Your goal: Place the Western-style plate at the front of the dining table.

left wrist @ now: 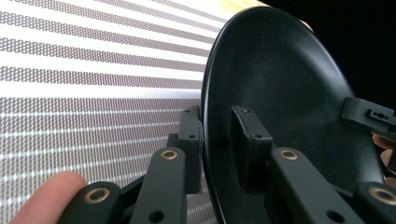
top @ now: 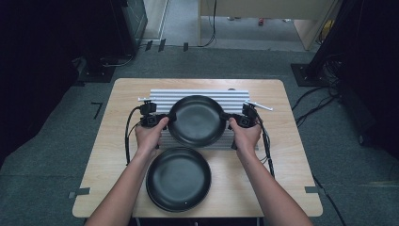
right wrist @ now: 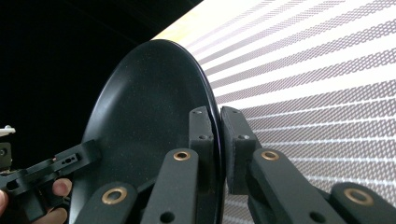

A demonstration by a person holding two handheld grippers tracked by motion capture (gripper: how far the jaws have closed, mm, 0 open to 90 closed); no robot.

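Observation:
I hold a black plate (top: 196, 120) between both grippers above a ribbed white rack (top: 164, 97) at the table's far middle. My left gripper (top: 165, 119) is shut on the plate's left rim. In the left gripper view its jaws pinch the plate (left wrist: 280, 88) at the rim, midway at my left gripper (left wrist: 215, 135). My right gripper (top: 230, 118) is shut on the right rim. The right gripper view shows the plate (right wrist: 144, 116) clamped edge-on by my right gripper (right wrist: 218, 135), with the far gripper's jaw low at the left. A second black plate (top: 178, 178) lies flat near the table's front edge.
The wooden table (top: 287, 155) stands on grey carpet. A white rod (top: 259, 105) pokes out at the rack's right end. Black cables (top: 127, 136) trail from both grippers along the table. Dark stands and cables sit on the floor at both sides.

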